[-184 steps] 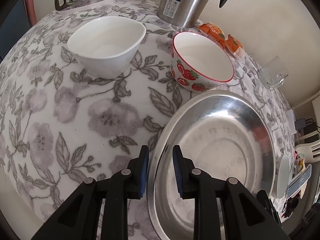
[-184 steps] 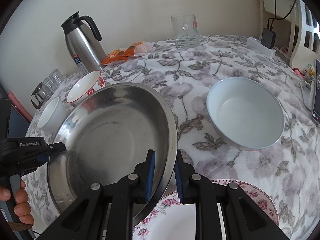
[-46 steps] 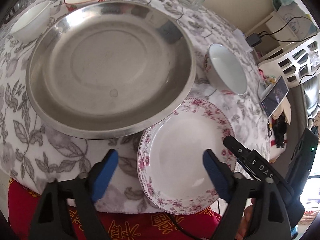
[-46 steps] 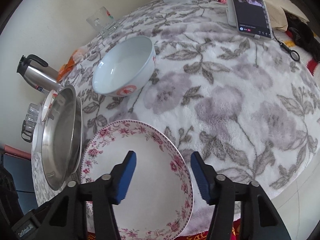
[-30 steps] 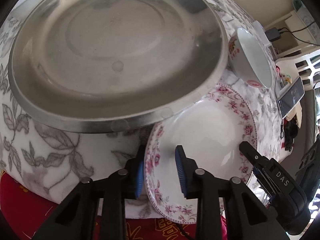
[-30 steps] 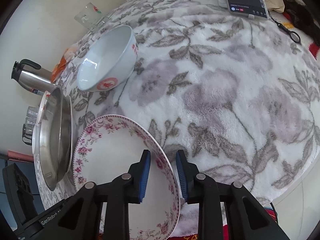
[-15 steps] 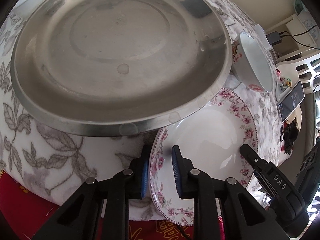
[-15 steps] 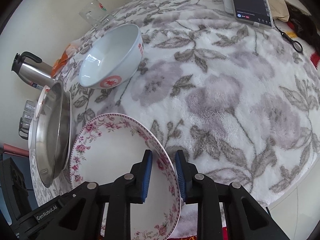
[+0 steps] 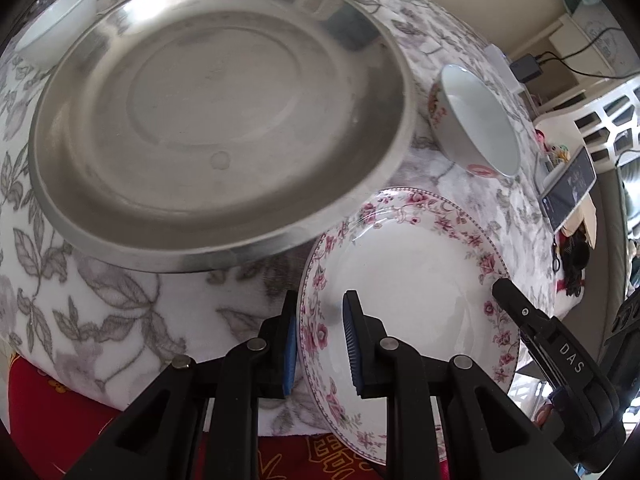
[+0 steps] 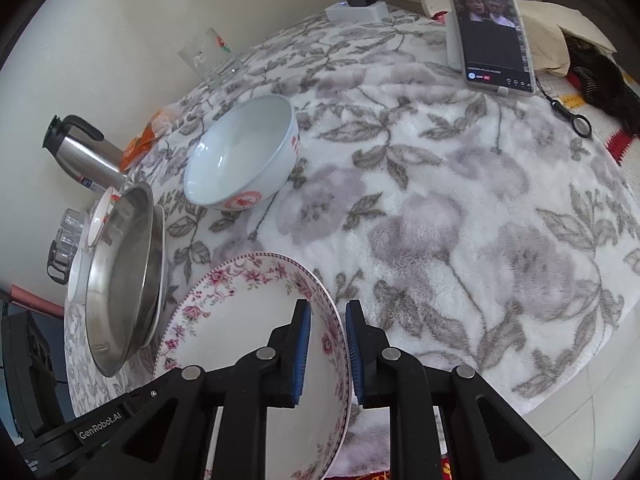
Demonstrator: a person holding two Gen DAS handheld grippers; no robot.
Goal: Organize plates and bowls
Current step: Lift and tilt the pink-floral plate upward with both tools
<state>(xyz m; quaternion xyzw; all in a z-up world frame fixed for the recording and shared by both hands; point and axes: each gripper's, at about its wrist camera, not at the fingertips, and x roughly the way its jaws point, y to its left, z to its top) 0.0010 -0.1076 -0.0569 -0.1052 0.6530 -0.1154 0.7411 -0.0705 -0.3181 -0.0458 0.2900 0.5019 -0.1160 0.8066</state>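
Both our grippers, left [image 9: 320, 338] and right [image 10: 326, 346], have just closed on opposite plate [image 9: 416, 280] rims, sharing its weight for a level lift.

right tool [image 9: 570, 354]: "DAS" | left tool [image 10: 100, 428]: "GenRobot.AI"

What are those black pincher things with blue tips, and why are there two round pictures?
A person holds one grabbing tool in each hand, and each tool has a camera looking along its fingers. One picture is from the left gripper, the other from the right gripper. Both are pinching opposite edges of the flowery plate, and the right one's fingers have just been closing on it. On the flowered tablecloth also sit a big metal dish, a white bowl, a kettle and a phone.
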